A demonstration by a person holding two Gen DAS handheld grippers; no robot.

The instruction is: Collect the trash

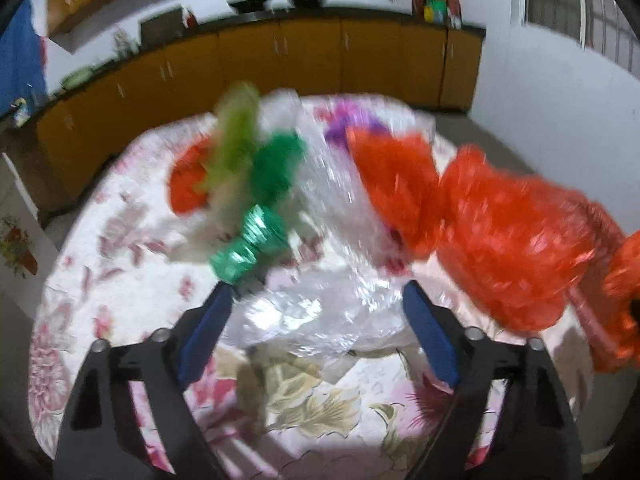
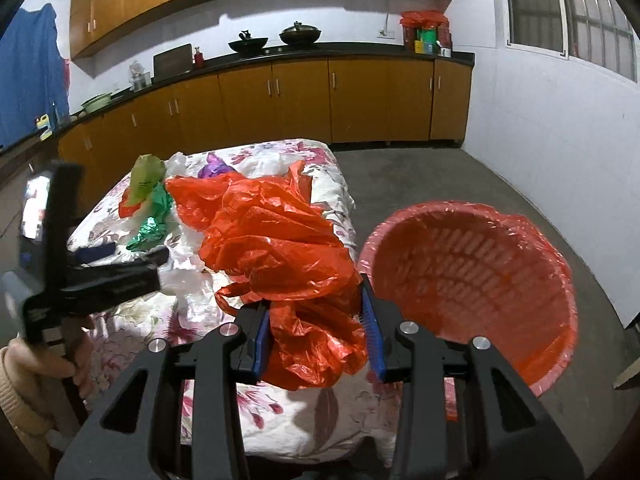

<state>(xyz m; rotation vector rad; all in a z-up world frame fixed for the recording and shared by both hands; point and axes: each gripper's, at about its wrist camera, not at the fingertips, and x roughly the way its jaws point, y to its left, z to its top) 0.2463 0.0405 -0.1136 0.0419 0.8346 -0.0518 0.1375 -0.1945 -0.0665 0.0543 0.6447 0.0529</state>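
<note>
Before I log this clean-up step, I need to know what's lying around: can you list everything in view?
Orange plastic bag: one, orange, clamped in the right gripper, draped over the table.
Clear plastic bag: one, transparent, on the table between the left gripper's fingers.
Green foil wrapper: one, shiny green, mid-table.
Light green bag: one, far left of the table.
Purple wrapper: one, far end.
Trash basket: one, red-lined, on the floor right of the table.
Table: one, floral cloth.
Woks: two, black, on the counter.
Left gripper: open.
Right gripper: shut on the bag.
</note>
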